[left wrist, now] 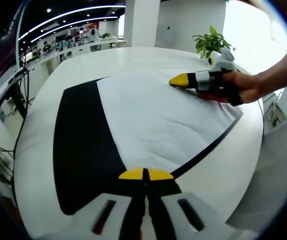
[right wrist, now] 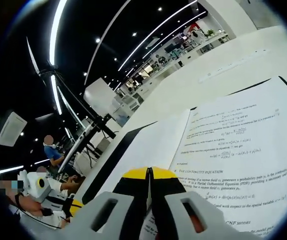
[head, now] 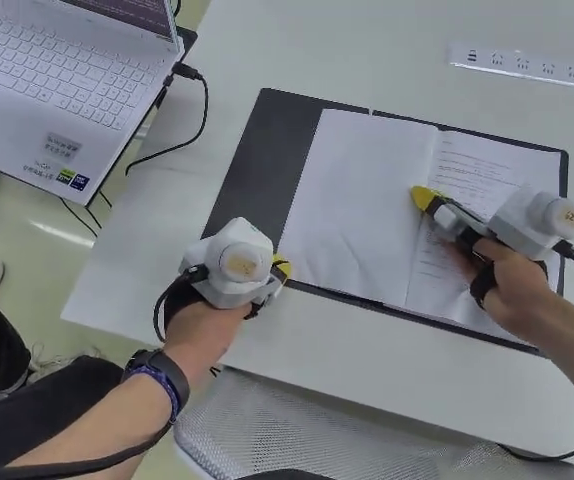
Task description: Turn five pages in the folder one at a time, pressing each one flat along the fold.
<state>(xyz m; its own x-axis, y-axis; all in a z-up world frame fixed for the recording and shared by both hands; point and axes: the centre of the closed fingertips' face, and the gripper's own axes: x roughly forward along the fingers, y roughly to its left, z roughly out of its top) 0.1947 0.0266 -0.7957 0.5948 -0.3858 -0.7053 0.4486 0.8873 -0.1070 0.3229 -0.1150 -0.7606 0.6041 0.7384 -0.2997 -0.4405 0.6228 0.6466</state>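
Left hand-held gripper (head: 279,268): jaws together, empty, beside the folder's (head: 262,160) near edge. Folder lies open on the white surface (head: 367,60). Right hand-held gripper (head: 424,197): jaws together, empty, tip at the fold. Pressing step, probably. Next: run down the crease, then pinch the printed page (head: 492,175).

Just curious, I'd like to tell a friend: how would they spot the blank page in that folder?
On the white table, right of the laptop, lies an open black folder. The blank page covers its middle, left of the fold. Unlike the printed page beside it, where the right claw rests, it carries no text.
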